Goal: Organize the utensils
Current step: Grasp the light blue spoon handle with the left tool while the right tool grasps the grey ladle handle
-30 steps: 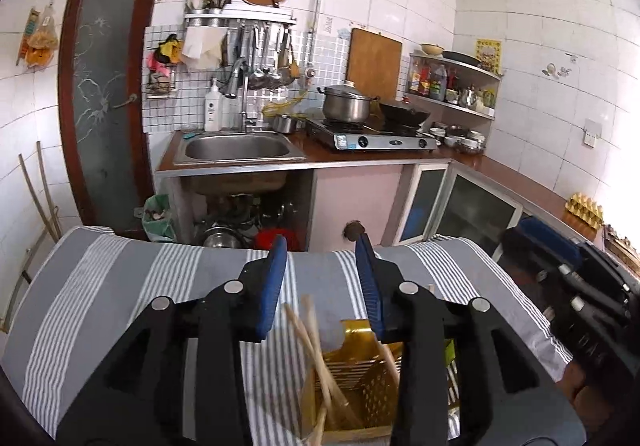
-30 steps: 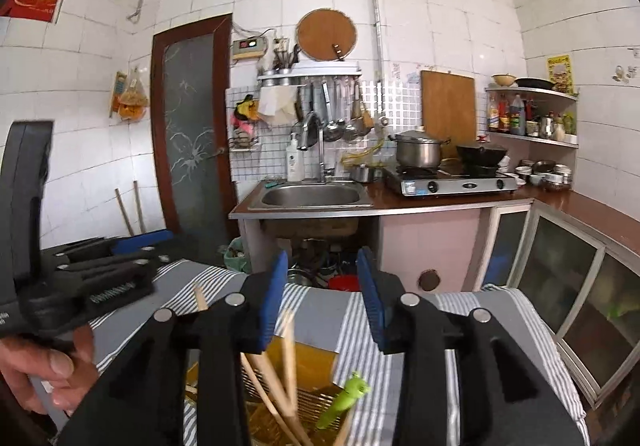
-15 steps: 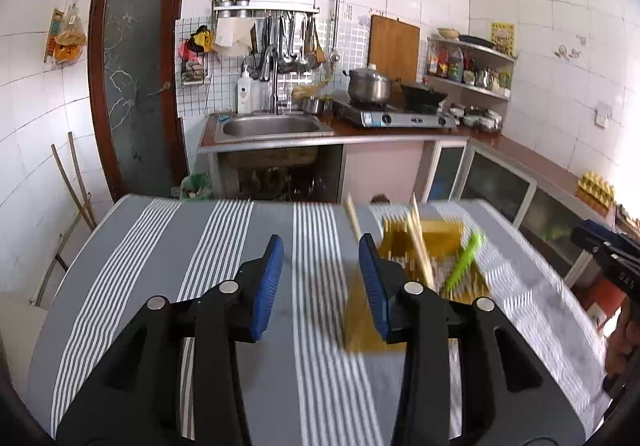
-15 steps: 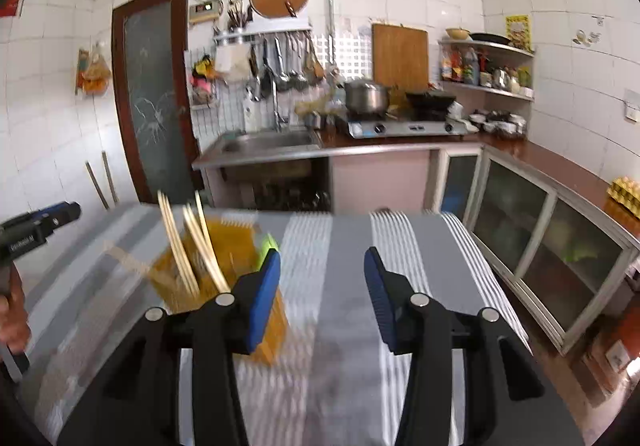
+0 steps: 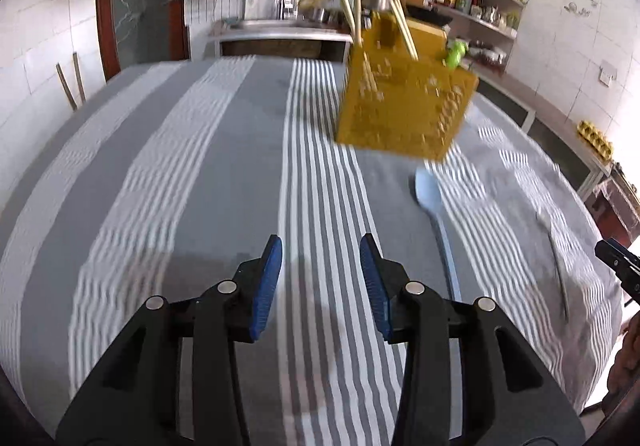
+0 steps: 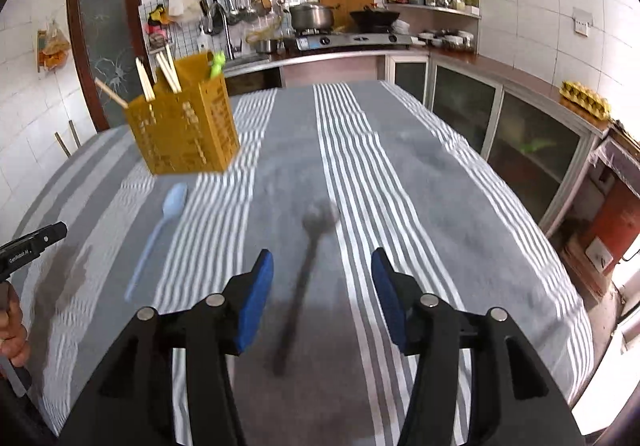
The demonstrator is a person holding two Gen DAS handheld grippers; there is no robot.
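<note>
A yellow perforated utensil holder (image 5: 404,106) (image 6: 186,126) stands on the striped tablecloth, with several wooden chopsticks (image 6: 168,72) and a green utensil (image 6: 217,62) in it. A light blue spoon (image 5: 434,214) (image 6: 160,230) lies on the cloth in front of the holder. A dark spoon (image 6: 308,266) (image 5: 554,246) lies to its right, straight ahead of my right gripper (image 6: 322,296). My left gripper (image 5: 320,286) is open and empty over bare cloth, left of the blue spoon. My right gripper is open and empty, just short of the dark spoon's handle.
The grey and white striped tablecloth (image 5: 180,186) covers the table. Behind it are a sink counter (image 6: 256,60), a stove with pots (image 6: 344,34) and glass-door cabinets (image 6: 532,150) at the right. A brown door (image 6: 104,34) is at the back left.
Both grippers pulled back and tilted down from the holder. The holder is now farther away, and the two spoons lying on the cloth have come into view.
</note>
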